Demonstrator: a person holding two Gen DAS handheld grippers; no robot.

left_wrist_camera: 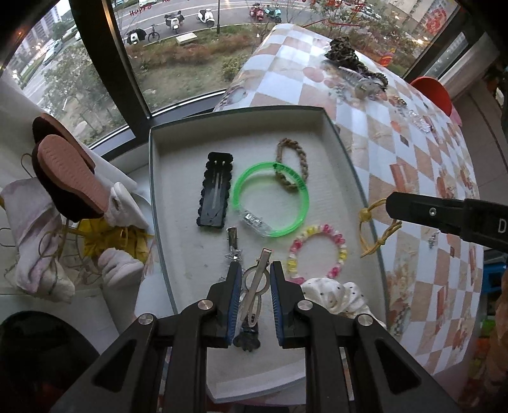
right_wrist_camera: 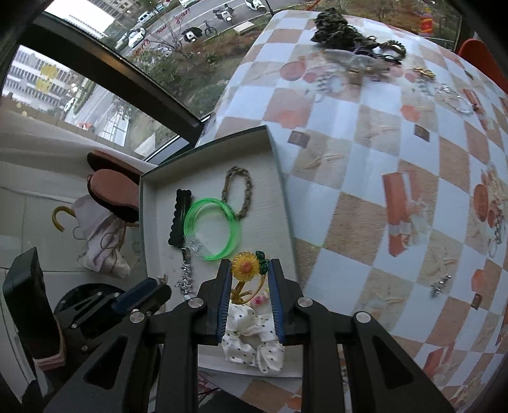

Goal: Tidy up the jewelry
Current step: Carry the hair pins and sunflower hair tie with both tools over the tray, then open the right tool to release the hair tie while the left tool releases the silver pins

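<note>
A shallow grey tray (left_wrist_camera: 336, 149) holds a black hair clip (left_wrist_camera: 215, 190), a green bangle (left_wrist_camera: 271, 199), a braided band (left_wrist_camera: 292, 168), a pink and yellow bead bracelet (left_wrist_camera: 317, 251) and a white dotted scrunchie (left_wrist_camera: 336, 298). My left gripper (left_wrist_camera: 254, 270) is low over the tray's near end, jaws apart around a silver clip (left_wrist_camera: 254, 286) that lies there. My right gripper (right_wrist_camera: 249, 267) is shut on a yellow sunflower bracelet (right_wrist_camera: 245, 267) and holds it above the tray's right rim; its cord (left_wrist_camera: 374, 228) shows in the left wrist view.
More jewelry lies on the checked tablecloth (right_wrist_camera: 365, 190): a dark pile of scrunchies (right_wrist_camera: 336, 28) and chains (right_wrist_camera: 454, 98) at the far side, a small silver piece (right_wrist_camera: 439, 284) on the right. Shoes and cloths (left_wrist_camera: 63, 178) sit left of the tray by the window.
</note>
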